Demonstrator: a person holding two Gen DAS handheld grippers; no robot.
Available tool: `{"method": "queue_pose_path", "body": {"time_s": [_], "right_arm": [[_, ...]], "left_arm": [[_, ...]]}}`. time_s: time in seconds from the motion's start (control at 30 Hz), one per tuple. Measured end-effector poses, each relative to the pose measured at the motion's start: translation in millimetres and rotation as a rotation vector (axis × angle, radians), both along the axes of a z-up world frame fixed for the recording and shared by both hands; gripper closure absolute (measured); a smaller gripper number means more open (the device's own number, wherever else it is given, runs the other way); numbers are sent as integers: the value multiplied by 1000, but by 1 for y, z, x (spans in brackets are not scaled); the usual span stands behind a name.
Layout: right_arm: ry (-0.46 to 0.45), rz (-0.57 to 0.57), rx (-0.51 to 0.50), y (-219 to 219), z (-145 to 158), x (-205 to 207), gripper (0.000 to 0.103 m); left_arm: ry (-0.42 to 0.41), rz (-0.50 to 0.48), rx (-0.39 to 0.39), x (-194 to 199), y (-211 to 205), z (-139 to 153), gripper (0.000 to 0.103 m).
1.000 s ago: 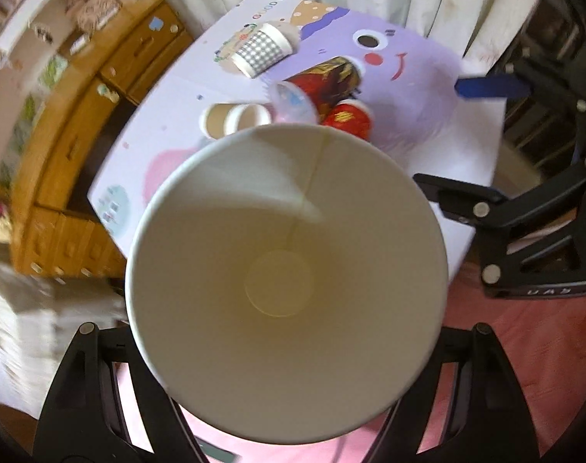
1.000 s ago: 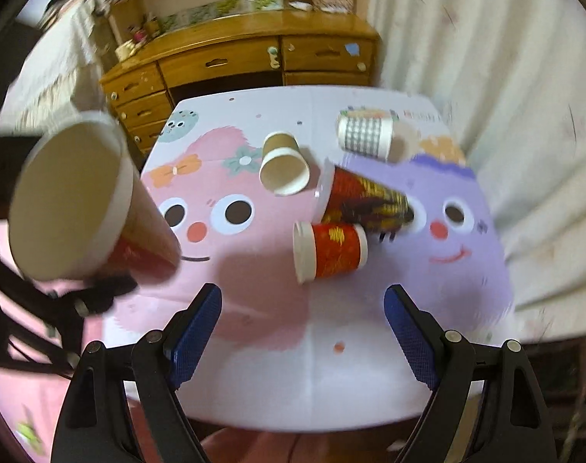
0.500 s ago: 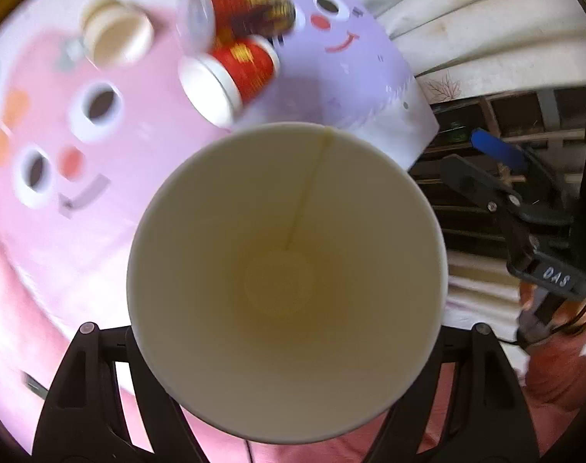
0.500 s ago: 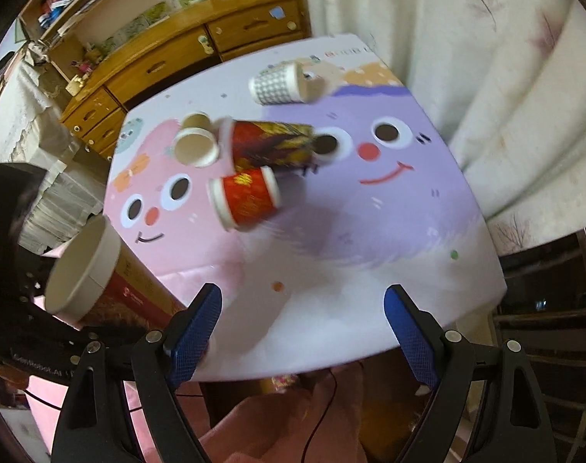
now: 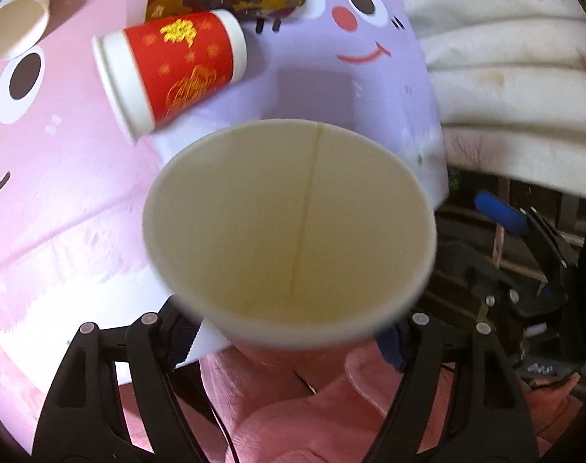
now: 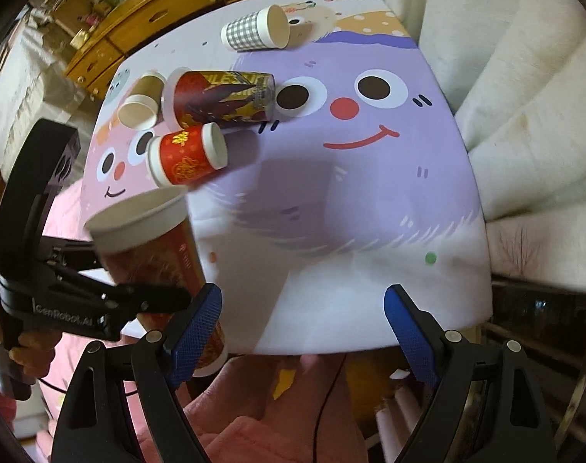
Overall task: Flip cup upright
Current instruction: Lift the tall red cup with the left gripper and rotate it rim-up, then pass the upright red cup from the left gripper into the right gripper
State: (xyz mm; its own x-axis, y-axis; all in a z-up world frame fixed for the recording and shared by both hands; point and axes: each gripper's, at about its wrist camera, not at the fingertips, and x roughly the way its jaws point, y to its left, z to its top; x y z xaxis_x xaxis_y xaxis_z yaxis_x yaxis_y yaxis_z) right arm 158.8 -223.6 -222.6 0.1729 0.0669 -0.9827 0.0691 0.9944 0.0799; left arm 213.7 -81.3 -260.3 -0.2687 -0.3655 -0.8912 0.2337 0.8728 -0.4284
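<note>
My left gripper [image 5: 289, 332] is shut on a tall red paper cup [image 5: 289, 231] with a white rim and cream inside. It holds the cup mouth-up over the table's near edge. The right wrist view shows the same cup [image 6: 157, 239] nearly upright, clamped low on its body by the left gripper [image 6: 138, 297]. My right gripper [image 6: 302, 324] is open and empty, just right of that cup. Its blue left pad [image 6: 196, 328] is close to the cup's base.
On the pink and purple cartoon tablecloth [image 6: 370, 193] several cups lie on their sides: a small red one [image 6: 186, 154], a large dark red one [image 6: 219, 96], a tan one [image 6: 140, 106] and a grey checked one [image 6: 254, 31]. White curtains hang at right. A wooden dresser stands behind.
The left gripper has carried the cup right and down toward the table's near edge. The cup has tipped closer to upright. The right gripper has moved nearer to the cup, still open.
</note>
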Motion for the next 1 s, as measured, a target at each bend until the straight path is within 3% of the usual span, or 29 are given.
{"method": "queue_pose_path", "body": {"time_s": [0.23, 0.5, 0.83, 1.0], "right_arm": [[45, 62, 18, -24, -17, 28, 15], [72, 85, 70, -27, -31, 53, 15], [87, 72, 141, -19, -38, 70, 15], [99, 44, 238, -16, -33, 74, 15]], "left_arm": [[-56, 118, -3, 2, -11, -11, 29], [-40, 243, -4, -14, -3, -21, 29], [-35, 288, -13, -13, 10, -25, 24], [-65, 278, 0, -19, 14, -1, 23]]}}
